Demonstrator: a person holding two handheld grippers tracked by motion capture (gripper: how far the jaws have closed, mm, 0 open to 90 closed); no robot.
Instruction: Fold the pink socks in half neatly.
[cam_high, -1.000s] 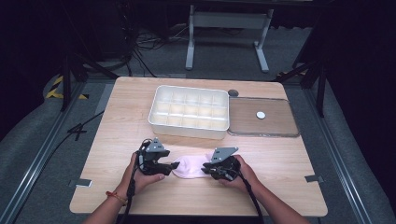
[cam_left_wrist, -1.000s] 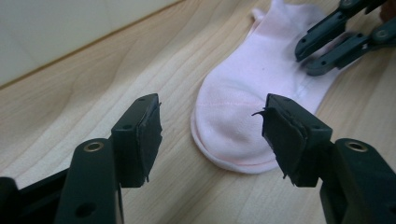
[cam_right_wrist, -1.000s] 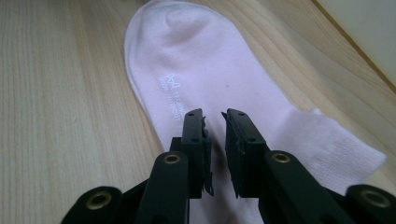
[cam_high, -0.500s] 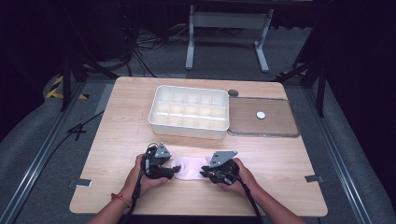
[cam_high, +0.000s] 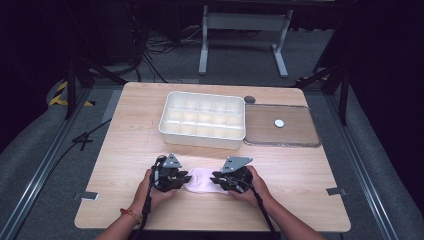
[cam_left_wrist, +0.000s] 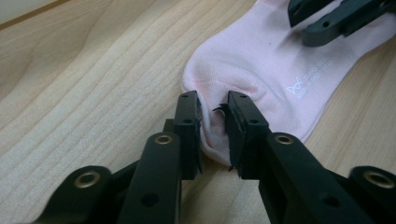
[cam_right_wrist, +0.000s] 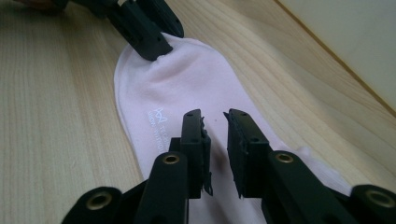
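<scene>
Dark floor with cables surrounds the light wooden bench (cam_high: 125, 150). Near its front edge the left gripper (cam_left_wrist: 214, 122) has just been closing; its jaws now pinch one end of the pink sock (cam_high: 201, 180), which lies flat between both hands. The right gripper (cam_right_wrist: 215, 133) stands narrow over the other end, but whether it pinches cloth is hard to tell. Small white print on the sock reads from the gripper views. Farther back stand a white compartment tray (cam_high: 202, 120) and a brown lid (cam_high: 295, 132).

Bare wood left, right of pink sock (cam_high: 200, 181), white tray (cam_high: 202, 121) well beyond
</scene>
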